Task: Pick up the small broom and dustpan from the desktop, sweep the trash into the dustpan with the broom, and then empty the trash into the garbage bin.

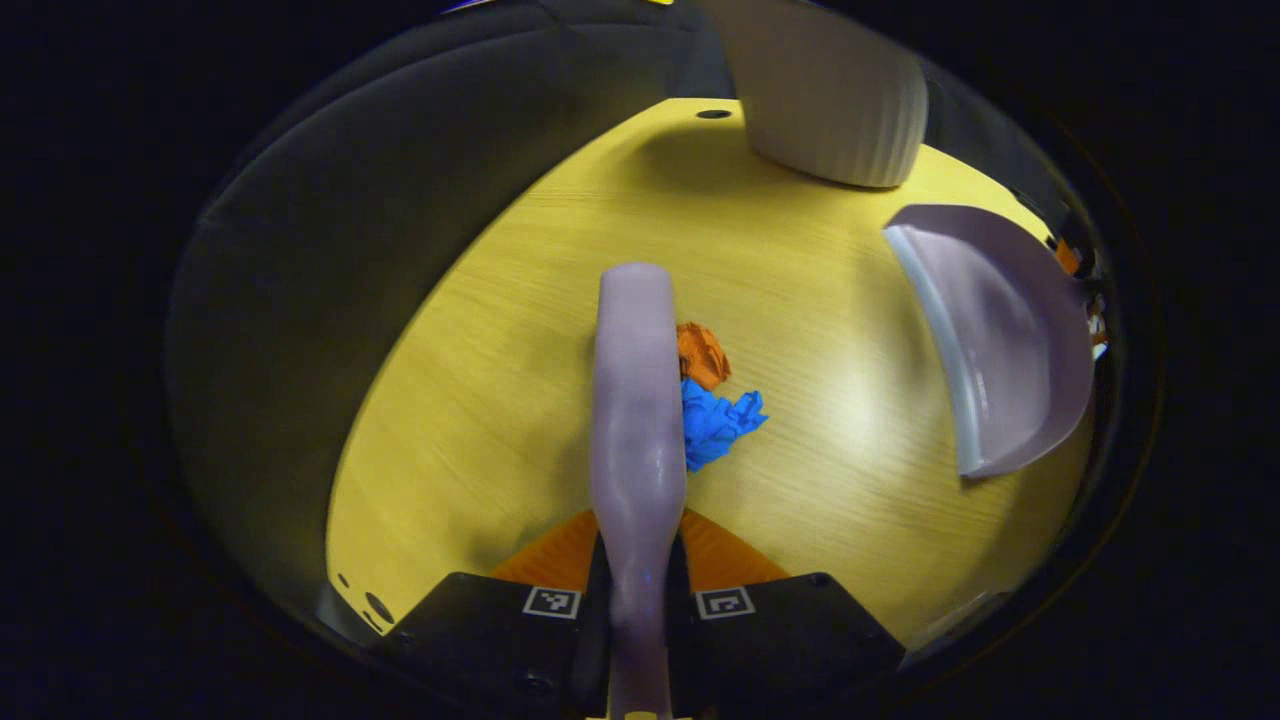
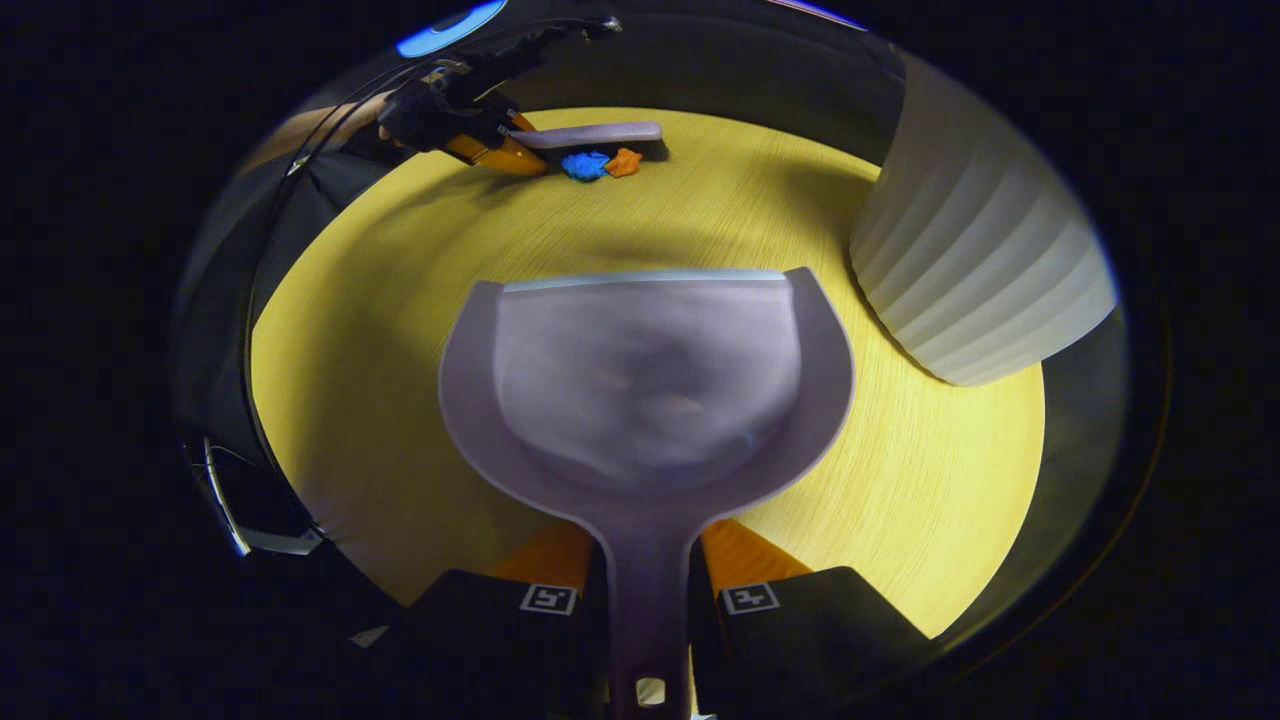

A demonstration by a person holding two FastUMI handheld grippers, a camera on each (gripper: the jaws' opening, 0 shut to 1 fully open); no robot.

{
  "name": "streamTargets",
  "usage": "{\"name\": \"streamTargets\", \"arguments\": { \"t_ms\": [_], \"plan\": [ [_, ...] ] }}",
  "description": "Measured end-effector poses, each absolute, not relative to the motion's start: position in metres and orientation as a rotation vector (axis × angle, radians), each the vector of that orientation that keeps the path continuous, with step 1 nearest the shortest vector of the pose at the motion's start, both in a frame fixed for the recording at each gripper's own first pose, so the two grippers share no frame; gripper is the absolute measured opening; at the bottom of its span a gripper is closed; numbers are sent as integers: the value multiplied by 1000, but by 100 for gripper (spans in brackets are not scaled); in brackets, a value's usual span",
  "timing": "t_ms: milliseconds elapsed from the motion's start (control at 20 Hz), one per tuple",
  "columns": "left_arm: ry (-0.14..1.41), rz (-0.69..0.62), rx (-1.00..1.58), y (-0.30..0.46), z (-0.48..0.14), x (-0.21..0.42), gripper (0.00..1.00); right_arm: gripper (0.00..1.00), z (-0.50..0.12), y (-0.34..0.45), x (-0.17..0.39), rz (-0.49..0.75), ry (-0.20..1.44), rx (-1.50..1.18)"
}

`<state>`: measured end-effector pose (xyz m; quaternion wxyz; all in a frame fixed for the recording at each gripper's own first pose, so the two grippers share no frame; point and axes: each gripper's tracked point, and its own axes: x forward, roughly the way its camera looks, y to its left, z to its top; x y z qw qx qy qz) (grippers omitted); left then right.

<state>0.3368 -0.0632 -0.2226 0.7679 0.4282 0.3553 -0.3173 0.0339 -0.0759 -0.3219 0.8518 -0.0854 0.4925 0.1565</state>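
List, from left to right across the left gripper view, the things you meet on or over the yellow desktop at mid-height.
Broom held in the left gripper → blue crumpled paper → dustpan. The orange scrap overlaps the paper's span, so it is left out.

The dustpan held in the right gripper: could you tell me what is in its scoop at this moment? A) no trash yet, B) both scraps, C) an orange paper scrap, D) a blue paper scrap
A: the dustpan scoop is bare, while the blue paper scrap and the orange paper scrap lie on the yellow desktop beside the broom, far from the pan's lip.
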Motion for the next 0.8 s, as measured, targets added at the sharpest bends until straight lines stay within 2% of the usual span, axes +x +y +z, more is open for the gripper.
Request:
{"name": "streamTargets", "arguments": {
  "t_ms": [100,150,250,300,450,800],
  "plan": [
    [805,-734,896,-74,-231,313,28,38,-323,-75,33,334,1033,-187],
    [819,-741,884,-79,-234,302,29,38,-322,-75,33,337,1032,-190],
    [849,-723,849,-87,-239,283,26,38,-322,-75,33,347,1027,-197],
    [868,-719,807,-94,-243,270,28,38,-323,-75,32,349,1026,-199],
    [913,-762,732,-118,-253,231,27,38,-322,-75,30,350,1019,-198],
    [979,-868,687,-151,-258,185,30,37,-324,-78,25,350,998,-222]
  ]
}}
